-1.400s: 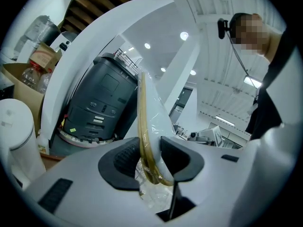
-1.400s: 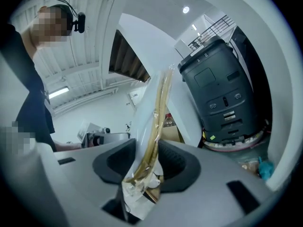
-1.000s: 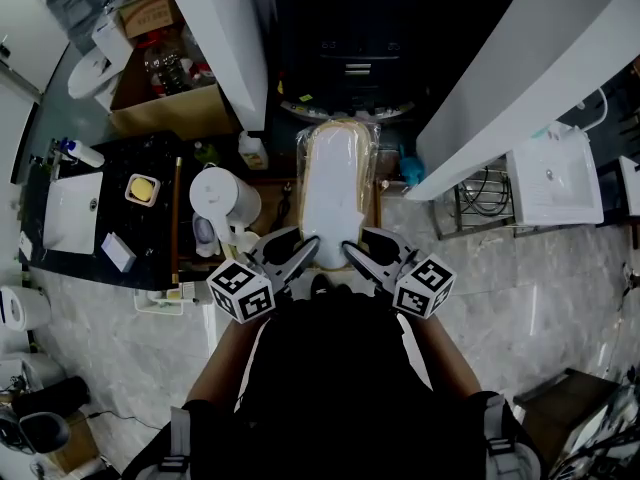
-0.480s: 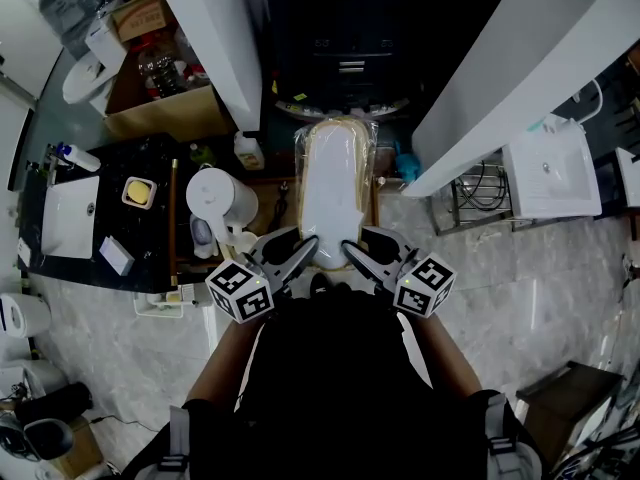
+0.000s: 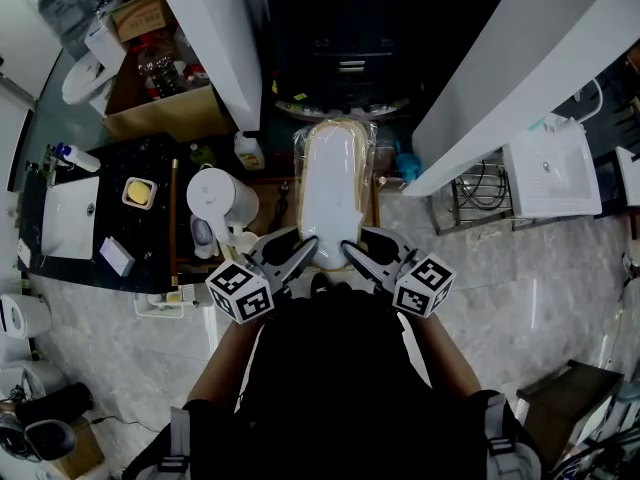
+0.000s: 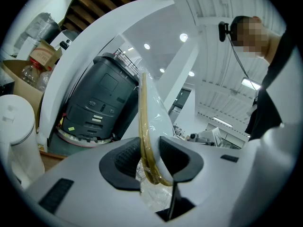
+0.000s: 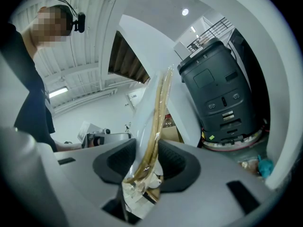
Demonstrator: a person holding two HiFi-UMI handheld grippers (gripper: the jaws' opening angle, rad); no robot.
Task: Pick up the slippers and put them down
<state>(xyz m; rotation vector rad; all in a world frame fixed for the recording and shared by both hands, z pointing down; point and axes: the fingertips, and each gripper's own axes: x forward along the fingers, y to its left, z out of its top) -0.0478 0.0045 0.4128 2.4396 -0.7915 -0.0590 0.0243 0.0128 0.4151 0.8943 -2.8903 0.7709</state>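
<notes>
A pair of white slippers (image 5: 335, 190) with tan soles, sealed in clear plastic, is held out in front of the person above the floor. My left gripper (image 5: 300, 252) pinches its near left corner, and my right gripper (image 5: 358, 254) pinches its near right corner. In the left gripper view the slipper pack (image 6: 150, 112) stands edge-on, with the dark pads of the left gripper (image 6: 151, 162) pressed on both sides. The right gripper view shows the same slipper pack (image 7: 154, 112) clamped in the right gripper (image 7: 147, 167).
A white kettle (image 5: 222, 200) stands left of the slippers beside a dark counter with a white basin (image 5: 70, 213). A dark machine (image 5: 345, 58) sits beyond. White slanted beams (image 5: 215, 38) flank it. A sink (image 5: 553, 173) and wire rack (image 5: 478, 198) are at right.
</notes>
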